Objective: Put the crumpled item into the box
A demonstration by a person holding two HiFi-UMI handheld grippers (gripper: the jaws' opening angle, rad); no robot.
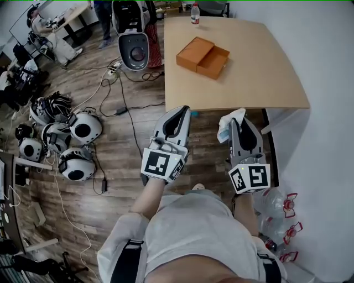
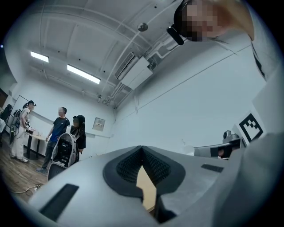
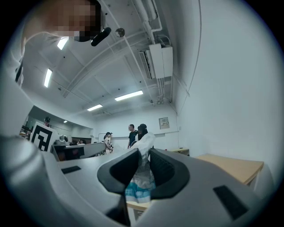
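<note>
An open orange box [image 1: 202, 56] lies on the wooden table [image 1: 260, 77], towards its far left side. My right gripper [image 1: 233, 121] is held near the table's front edge, shut on a crumpled white and blue item [image 1: 228, 122] that sticks out between its pads. In the right gripper view the crumpled item [image 3: 141, 177] is pinched between the dark pads [image 3: 166, 170]. My left gripper [image 1: 180, 113] hangs beside the right one, left of it, shut with nothing in it. In the left gripper view its pads [image 2: 128, 166] meet, with only the table edge [image 2: 146, 190] showing below.
A bottle [image 1: 194, 13] stands at the table's far edge. A white robot body [image 1: 131, 38] and several white helmets [image 1: 83, 128] with cables sit on the wooden floor to the left. Clear plastic bottles [image 1: 274, 204] lie by the wall at the right. People stand in the background [image 2: 60, 133].
</note>
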